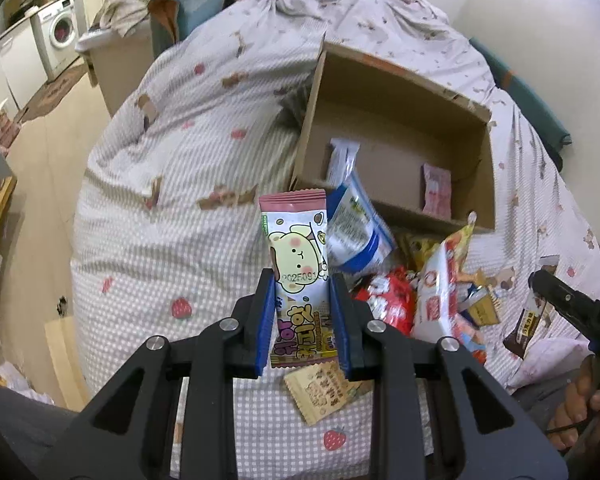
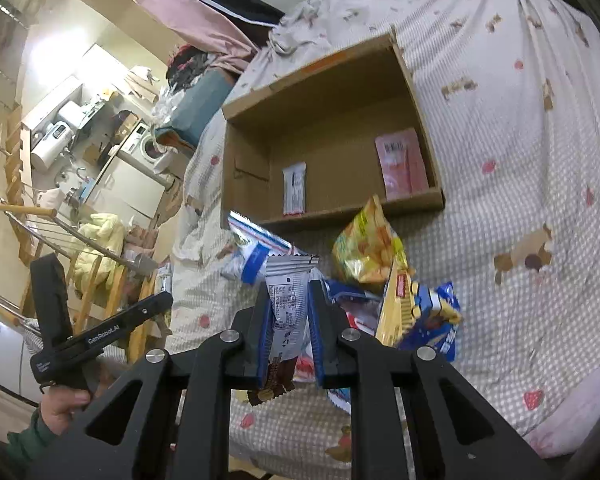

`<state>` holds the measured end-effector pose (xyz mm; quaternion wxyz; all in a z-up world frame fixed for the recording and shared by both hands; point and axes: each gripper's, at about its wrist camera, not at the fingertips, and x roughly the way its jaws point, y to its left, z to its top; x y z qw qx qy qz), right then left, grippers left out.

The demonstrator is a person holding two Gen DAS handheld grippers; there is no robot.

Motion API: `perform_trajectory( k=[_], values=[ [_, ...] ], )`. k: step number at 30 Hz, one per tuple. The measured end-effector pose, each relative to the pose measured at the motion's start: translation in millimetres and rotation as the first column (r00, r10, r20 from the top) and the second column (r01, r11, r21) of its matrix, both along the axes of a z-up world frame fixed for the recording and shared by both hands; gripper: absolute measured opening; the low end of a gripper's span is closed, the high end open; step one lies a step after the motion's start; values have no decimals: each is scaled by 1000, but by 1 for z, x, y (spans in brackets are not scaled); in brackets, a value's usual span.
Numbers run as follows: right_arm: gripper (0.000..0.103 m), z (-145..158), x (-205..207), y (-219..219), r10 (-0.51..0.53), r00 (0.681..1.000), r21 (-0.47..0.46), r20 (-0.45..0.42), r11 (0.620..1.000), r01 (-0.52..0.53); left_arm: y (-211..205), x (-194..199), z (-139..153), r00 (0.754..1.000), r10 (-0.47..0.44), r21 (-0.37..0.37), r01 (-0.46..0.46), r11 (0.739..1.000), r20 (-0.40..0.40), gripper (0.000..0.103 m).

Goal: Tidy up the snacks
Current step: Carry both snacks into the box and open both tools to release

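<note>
Left tongs (image 1: 302,300): pinching the pink bar (image 1: 298,264) across its width; blue pads against both long edges, the wrapper upright with its pink crimped end at 12 o'clock.
Pink bar: cartoon animal print and a stamped date on its face; lifted clear of the bed (image 1: 160,220).
Right tongs (image 2: 289,312): pressed together on the grey bar (image 2: 286,300); its silver crimped end points to 12 o'clock, the brown lower end hangs out below the pads.
Right tongs, left wrist view: seen at 3 o'clock (image 1: 540,280), with a dark brown packet beneath them.
Hand (image 2: 62,404): at 8 o'clock in the right wrist view, gripping the handle of the left tool; green sleeve below it.
Snack pile (image 1: 432,292): on the bed at 2 o'clock of the left tongs; red, white, blue and yellow packets overlapping.
Beige packet (image 1: 320,392): flat on the bed just below the pink bar.
Yellow bag (image 2: 366,244): at 1 o'clock of the right tongs, tilted, near the front wall of the box (image 2: 332,120).
Box: open cardboard, on the bed beyond the pile, at 12 to 1 o'clock in both views.
Box contents: a white packet (image 2: 294,194) at its left and a pink packet (image 2: 400,168) at its right, well apart.
Bed: checked cover with strawberry print.
Washer (image 1: 60,36): far at 10 o'clock in the left wrist view.
</note>
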<state>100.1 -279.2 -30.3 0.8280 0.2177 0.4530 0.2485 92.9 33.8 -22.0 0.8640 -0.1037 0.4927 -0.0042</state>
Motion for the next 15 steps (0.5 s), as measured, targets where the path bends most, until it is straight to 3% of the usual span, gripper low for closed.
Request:
perform_trajectory(
  k=[6, 15],
  values=[
    [18, 25, 18, -1, -19, 994, -32, 104, 999, 23, -10, 27, 24, 998, -40, 31, 39, 999, 57, 23],
    [18, 32, 67, -9, -62, 990, -38, 130, 997, 68, -35, 76, 44, 987, -119, 80, 111, 991, 106, 23]
  ],
)
